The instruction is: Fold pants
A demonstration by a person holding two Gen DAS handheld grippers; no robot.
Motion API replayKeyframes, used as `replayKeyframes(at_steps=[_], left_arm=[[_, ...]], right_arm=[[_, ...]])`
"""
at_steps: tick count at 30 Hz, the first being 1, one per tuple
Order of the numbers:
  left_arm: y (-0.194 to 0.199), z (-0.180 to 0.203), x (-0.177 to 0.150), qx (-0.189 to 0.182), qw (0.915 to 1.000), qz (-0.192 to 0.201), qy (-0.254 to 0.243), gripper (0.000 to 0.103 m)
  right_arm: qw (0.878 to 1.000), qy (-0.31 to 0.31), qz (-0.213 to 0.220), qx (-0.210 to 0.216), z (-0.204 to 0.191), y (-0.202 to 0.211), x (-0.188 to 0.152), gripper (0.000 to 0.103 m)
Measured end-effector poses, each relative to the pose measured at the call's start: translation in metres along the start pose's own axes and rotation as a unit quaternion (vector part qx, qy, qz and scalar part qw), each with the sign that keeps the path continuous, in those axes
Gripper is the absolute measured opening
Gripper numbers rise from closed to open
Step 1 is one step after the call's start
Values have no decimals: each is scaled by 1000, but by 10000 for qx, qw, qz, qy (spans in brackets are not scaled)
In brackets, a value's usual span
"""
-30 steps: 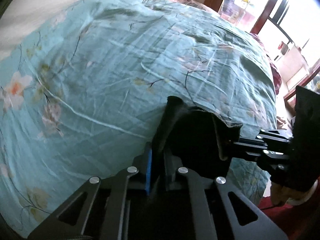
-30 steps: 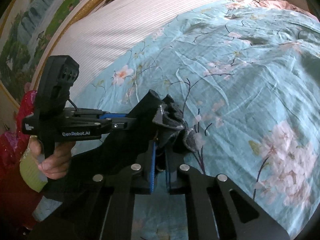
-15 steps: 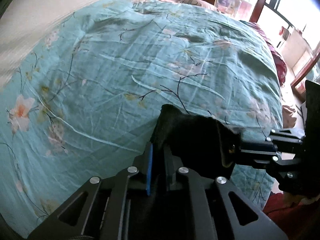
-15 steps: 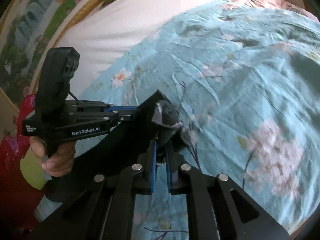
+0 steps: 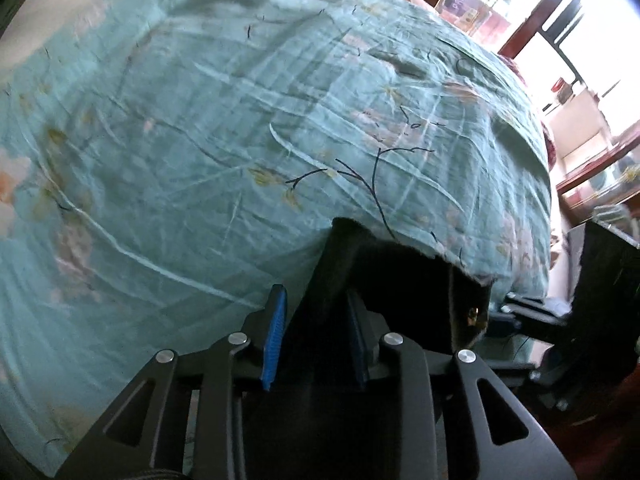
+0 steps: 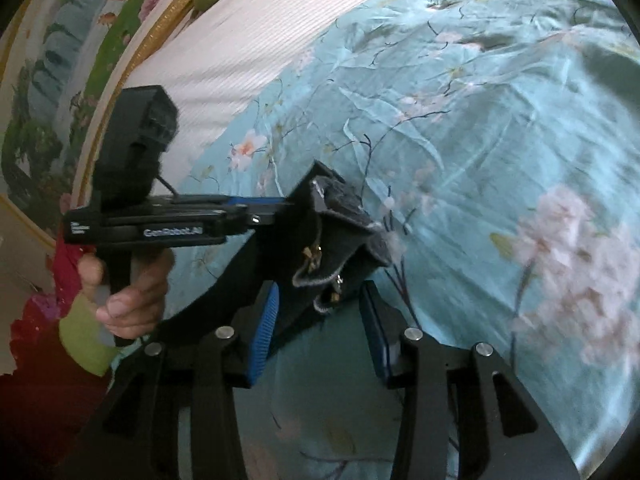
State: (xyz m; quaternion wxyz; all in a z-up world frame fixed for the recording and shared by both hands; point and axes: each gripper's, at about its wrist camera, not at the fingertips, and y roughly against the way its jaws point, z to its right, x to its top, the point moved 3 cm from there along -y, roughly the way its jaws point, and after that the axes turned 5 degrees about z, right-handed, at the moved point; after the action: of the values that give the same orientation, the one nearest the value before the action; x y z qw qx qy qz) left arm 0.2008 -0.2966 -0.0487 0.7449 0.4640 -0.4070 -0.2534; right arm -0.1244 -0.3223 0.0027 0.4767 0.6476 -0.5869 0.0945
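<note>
A home bedroom
A bed (image 5: 200,140) under a teal floral sheet (image 6: 460,120); framed landscape painting (image 6: 60,80) far left; bright wood-framed window (image 5: 560,20) far right

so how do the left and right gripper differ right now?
The left gripper has a narrower jaw gap, the right gripper a wider one. The pants fill most of the left gap. In the right gap, cloth sits by one pad only. Shared: both look open, with blue pads and the same black pants between them, over the floral bedspread.

One pair of black pants (image 5: 400,280), two tools, left tool (image 5: 316,336), right tool (image 6: 320,332), one floral bedspread (image 5: 240,140), one hand (image 6: 132,296)
</note>
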Motion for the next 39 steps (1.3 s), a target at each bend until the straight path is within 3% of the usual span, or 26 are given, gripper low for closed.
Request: replayKeyframes(at_steps=[1, 3, 5, 11, 20, 28, 39], left_arm=[[-3, -2, 2, -102, 9999, -32, 65, 30], [-7, -2, 4, -252, 9996, -59, 119, 27], [-7, 2, 4, -270, 9996, -8, 38, 15], [11, 9, -1, -354, 9987, 361, 56, 9], [97, 16, -24, -295, 9916, 1242, 211, 9], [171, 8, -92, 55, 9789, 1946, 614, 9], [186, -55, -197, 286, 9559, 2154, 1978, 9]], right_arm=[[10000, 27, 7, 26, -1, -2, 1, 41], [10000, 86, -14, -7, 1, -8, 1, 19], [9999, -68, -12, 115, 8, -11, 1, 13], [9991, 62, 105, 409, -3, -1, 4, 13], [9871, 786, 73, 1394, -71, 7, 13, 12], [9612, 1776, -461, 2059, -147, -5, -11, 12], [9379, 2360, -1365, 2147, -193, -63, -62, 12]])
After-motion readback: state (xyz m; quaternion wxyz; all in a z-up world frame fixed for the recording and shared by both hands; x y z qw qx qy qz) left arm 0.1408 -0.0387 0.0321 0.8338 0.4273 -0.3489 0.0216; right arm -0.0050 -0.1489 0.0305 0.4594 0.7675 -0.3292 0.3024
